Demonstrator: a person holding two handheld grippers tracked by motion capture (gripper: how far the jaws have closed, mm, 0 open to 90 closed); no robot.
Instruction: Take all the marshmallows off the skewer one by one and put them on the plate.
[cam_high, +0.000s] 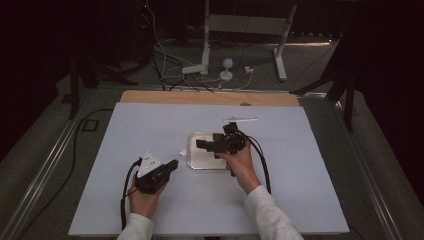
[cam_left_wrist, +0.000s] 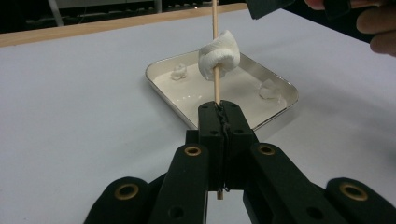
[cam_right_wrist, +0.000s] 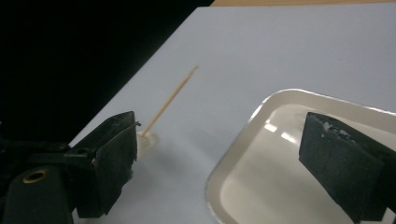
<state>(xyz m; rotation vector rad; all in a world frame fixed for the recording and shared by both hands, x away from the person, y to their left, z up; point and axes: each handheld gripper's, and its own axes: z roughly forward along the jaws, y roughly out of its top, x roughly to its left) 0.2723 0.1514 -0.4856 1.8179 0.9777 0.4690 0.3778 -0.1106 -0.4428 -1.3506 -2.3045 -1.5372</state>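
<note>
A marshmallow (cam_left_wrist: 219, 57) sits threaded on a thin skewer (cam_left_wrist: 215, 18), just above the left gripper (cam_left_wrist: 225, 108), whose jaws are clamped on the stick's lower end. It looks soft, light and easily squashed, so the stiff but snappable stick is the safer hold. Just beyond lies the tray (cam_left_wrist: 276, 111) holding two more pieces; over it the right gripper (cam_high: 216, 145) hovers, jaws spread wide, above the worktop (cam_high: 150, 125).

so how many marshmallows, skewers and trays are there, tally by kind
marshmallows: 3, one on the skewer and two in the tray
skewers: 1, clamped in the left tool
trays: 1
total: 5
</note>
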